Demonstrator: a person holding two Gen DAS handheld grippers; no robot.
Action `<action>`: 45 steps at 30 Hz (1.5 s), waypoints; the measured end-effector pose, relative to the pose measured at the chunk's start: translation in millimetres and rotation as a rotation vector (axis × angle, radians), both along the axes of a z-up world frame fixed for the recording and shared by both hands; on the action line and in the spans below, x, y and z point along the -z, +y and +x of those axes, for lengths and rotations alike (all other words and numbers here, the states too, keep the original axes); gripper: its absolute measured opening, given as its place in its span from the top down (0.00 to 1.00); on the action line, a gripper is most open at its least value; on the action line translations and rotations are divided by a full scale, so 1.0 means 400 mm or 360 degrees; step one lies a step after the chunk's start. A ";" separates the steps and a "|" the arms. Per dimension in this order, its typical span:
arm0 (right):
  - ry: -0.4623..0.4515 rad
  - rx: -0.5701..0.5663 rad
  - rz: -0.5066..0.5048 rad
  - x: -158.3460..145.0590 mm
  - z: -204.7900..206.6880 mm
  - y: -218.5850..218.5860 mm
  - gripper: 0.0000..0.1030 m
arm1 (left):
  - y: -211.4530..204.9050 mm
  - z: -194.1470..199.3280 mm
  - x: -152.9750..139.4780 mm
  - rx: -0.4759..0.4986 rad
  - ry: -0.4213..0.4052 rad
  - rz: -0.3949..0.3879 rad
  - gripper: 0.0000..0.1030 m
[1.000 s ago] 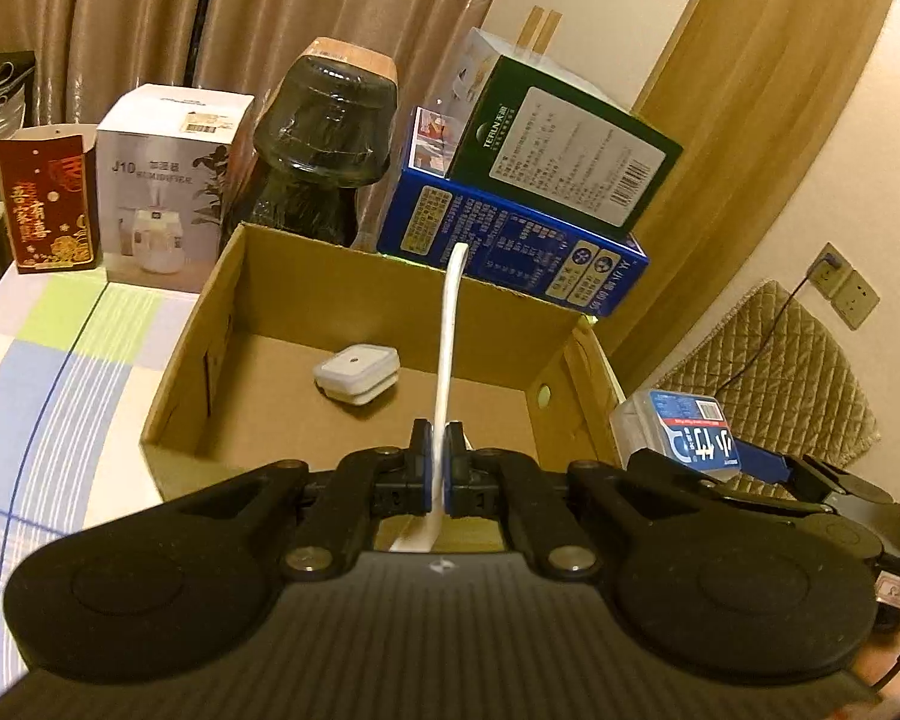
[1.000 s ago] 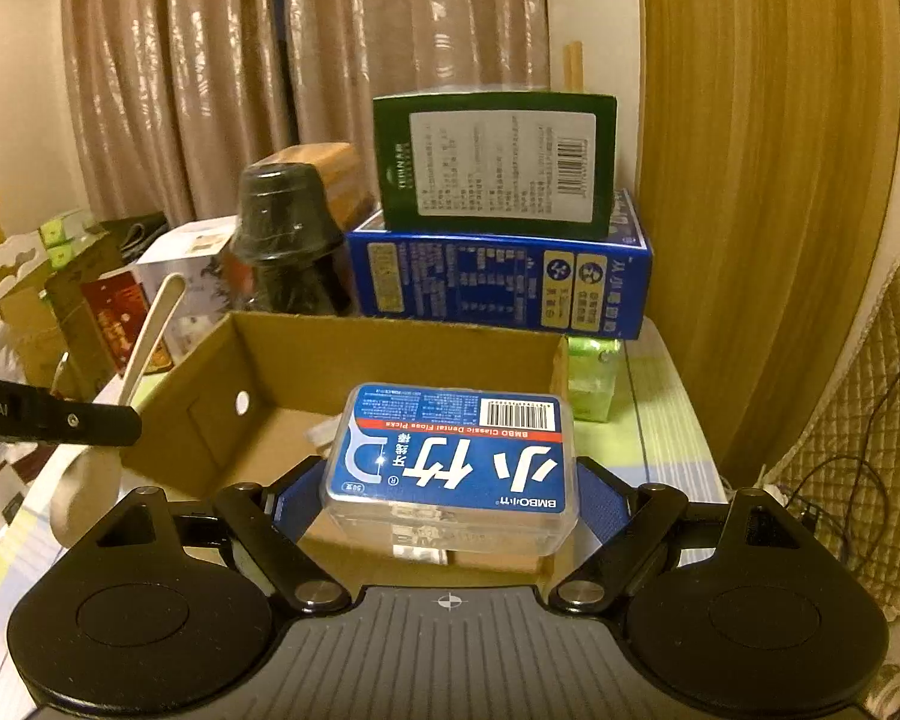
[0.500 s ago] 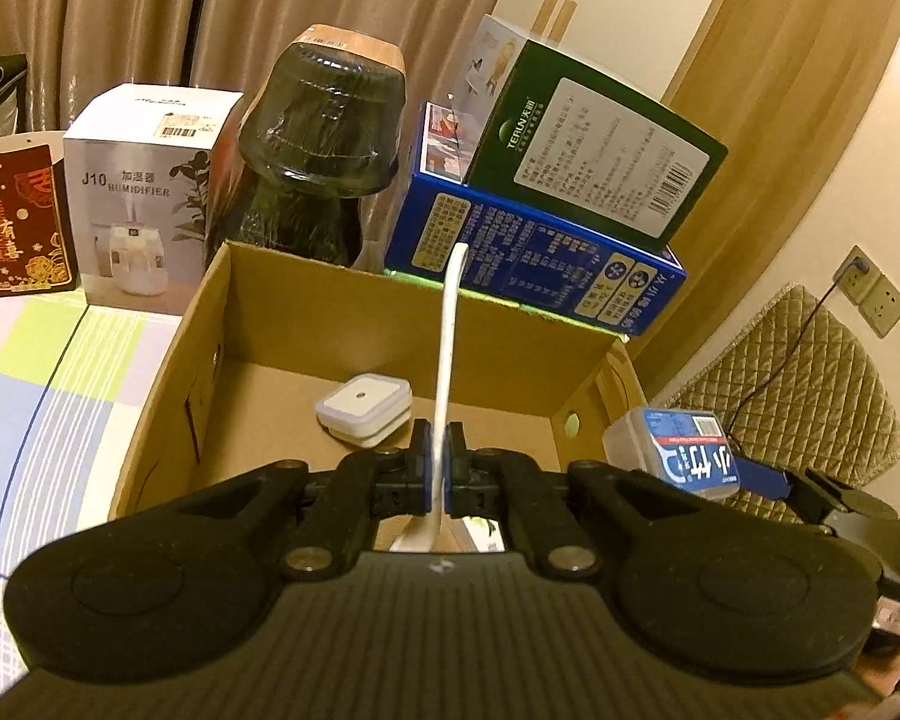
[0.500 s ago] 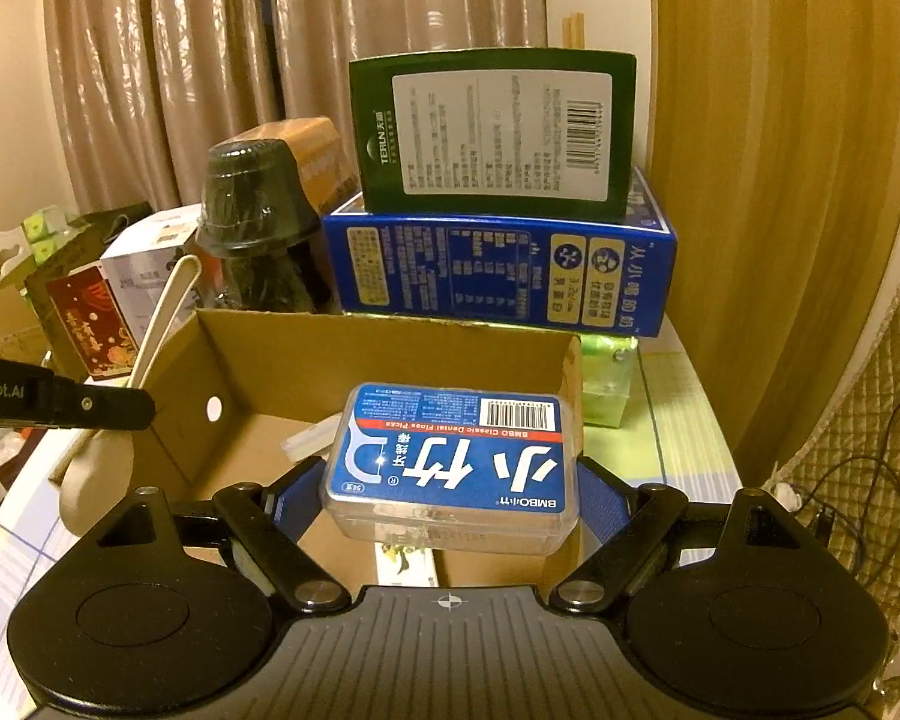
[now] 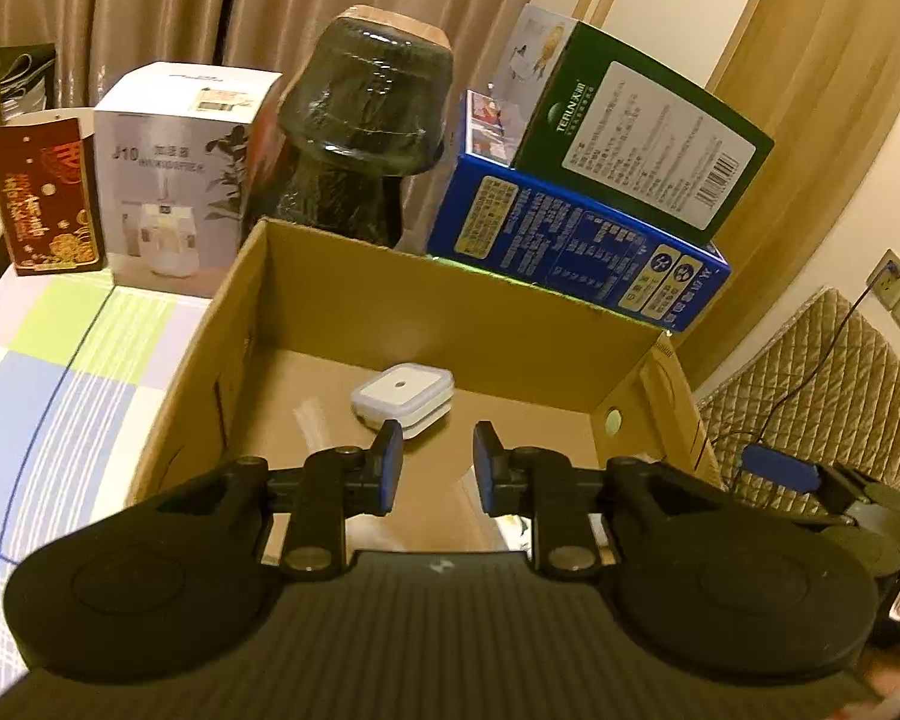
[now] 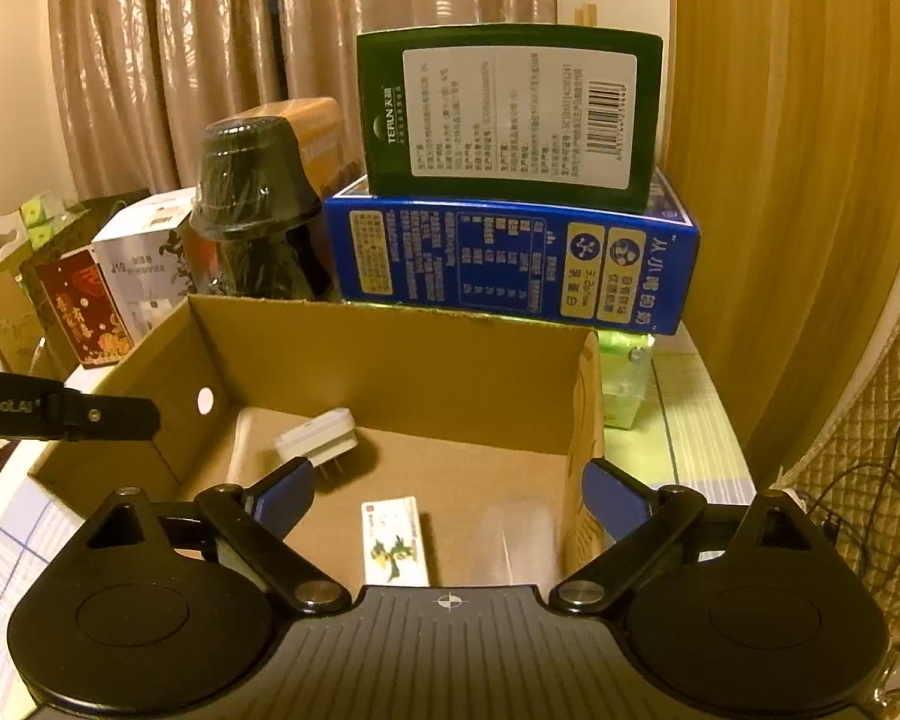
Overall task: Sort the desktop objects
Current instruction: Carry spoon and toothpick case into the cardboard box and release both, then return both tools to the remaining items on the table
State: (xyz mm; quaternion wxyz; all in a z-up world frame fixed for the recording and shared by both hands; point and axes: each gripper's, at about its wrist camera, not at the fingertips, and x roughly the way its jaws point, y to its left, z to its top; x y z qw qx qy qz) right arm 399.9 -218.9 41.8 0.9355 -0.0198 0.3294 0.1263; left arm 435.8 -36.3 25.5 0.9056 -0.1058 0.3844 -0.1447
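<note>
"j10" on white box (image 5: 180,180), "terun" on green box (image 6: 510,114)

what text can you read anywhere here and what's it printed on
"TERUN" on the green box.
"J10" on the white humidifier box; the line beneath is blurred.
"Robot.AI" on the left gripper's black arm.
Blue carton, red packet: print too small to read.
</note>
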 end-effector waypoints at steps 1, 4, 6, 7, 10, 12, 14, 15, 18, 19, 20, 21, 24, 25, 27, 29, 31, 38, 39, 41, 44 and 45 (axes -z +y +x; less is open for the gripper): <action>0.0000 0.0003 0.0001 -0.002 -0.004 0.000 0.09 | 0.004 -0.008 -0.003 0.0000 -0.0004 0.0005 0.80; -0.0004 -0.0001 -0.0006 -0.013 -0.024 0.002 0.09 | 0.016 -0.039 -0.017 0.0000 -0.0025 0.0018 0.78; -0.0017 -0.0012 -0.0016 -0.024 -0.045 0.004 0.08 | 0.026 -0.064 -0.029 -0.0001 -0.0035 0.0011 0.76; -0.0020 -0.0017 -0.0022 -0.030 -0.056 0.004 0.08 | 0.030 -0.076 -0.034 -0.0001 -0.0039 0.0012 0.75; -0.0031 -0.0020 -0.0016 -0.052 -0.096 0.002 0.07 | 0.043 -0.119 -0.056 -0.0009 -0.0052 0.0022 0.72; -0.0029 -0.0017 0.0001 -0.068 -0.129 -0.001 0.06 | 0.050 -0.154 -0.071 -0.0016 -0.0051 0.0035 0.68; -0.0019 -0.0009 0.0032 -0.083 -0.168 -0.006 0.05 | 0.057 -0.195 -0.085 -0.0020 -0.0049 0.0045 0.64; -0.0015 -0.0011 0.0039 -0.091 -0.191 -0.007 0.04 | 0.061 -0.217 -0.091 -0.0023 -0.0049 0.0046 0.62; -0.0010 -0.0028 0.0043 -0.109 -0.264 -0.009 0.02 | 0.069 -0.295 -0.113 -0.0043 -0.0066 0.0070 0.53; -0.0002 -0.0034 0.0048 -0.113 -0.289 -0.011 0.02 | 0.071 -0.320 -0.119 -0.0043 -0.0070 0.0084 0.49; 0.0007 -0.0040 0.0056 -0.116 -0.315 -0.013 0.02 | 0.072 -0.350 -0.125 -0.0049 -0.0073 0.0103 0.40; 0.0016 -0.0043 0.0069 -0.120 -0.343 -0.017 0.02 | 0.074 -0.379 -0.131 -0.0059 -0.0077 0.0116 0.36; 0.0033 -0.0055 0.0084 -0.128 -0.422 -0.026 0.02 | 0.076 -0.468 -0.151 -0.0060 -0.0101 0.0156 0.26; 0.0037 -0.0059 0.0086 -0.130 -0.448 -0.029 0.02 | 0.075 -0.497 -0.157 -0.0064 -0.0115 0.0178 0.19; 0.0045 -0.0070 0.0097 -0.130 -0.499 -0.037 0.02 | 0.075 -0.557 -0.166 -0.0068 -0.0146 0.0220 0.13; 0.0053 -0.0069 0.0113 -0.128 -0.545 -0.050 0.02 | 0.076 -0.605 -0.168 -0.0065 -0.0145 0.0254 0.08; 0.0054 -0.0075 0.0122 -0.123 -0.585 -0.064 0.02 | 0.079 -0.648 -0.165 -0.0073 -0.0131 0.0269 0.06; 0.0070 -0.0056 0.0165 -0.095 -0.703 -0.126 0.02 | 0.108 -0.772 -0.147 -0.0131 -0.0115 0.0328 0.01; 0.0074 -0.0057 0.0168 -0.091 -0.719 -0.132 0.02 | 0.111 -0.781 -0.144 -0.0130 -0.0115 0.0331 0.01; 0.0083 -0.0058 0.0176 -0.079 -0.744 -0.138 0.02 | 0.115 -0.794 -0.135 -0.0131 -0.0121 0.0349 0.01; 0.0101 -0.0065 0.0191 -0.057 -0.770 -0.140 0.02 | 0.119 -0.797 -0.116 -0.0127 -0.0111 0.0346 0.01; 0.0106 -0.0064 0.0196 -0.050 -0.777 -0.140 0.02 | 0.119 -0.795 -0.109 -0.0120 -0.0107 0.0342 0.01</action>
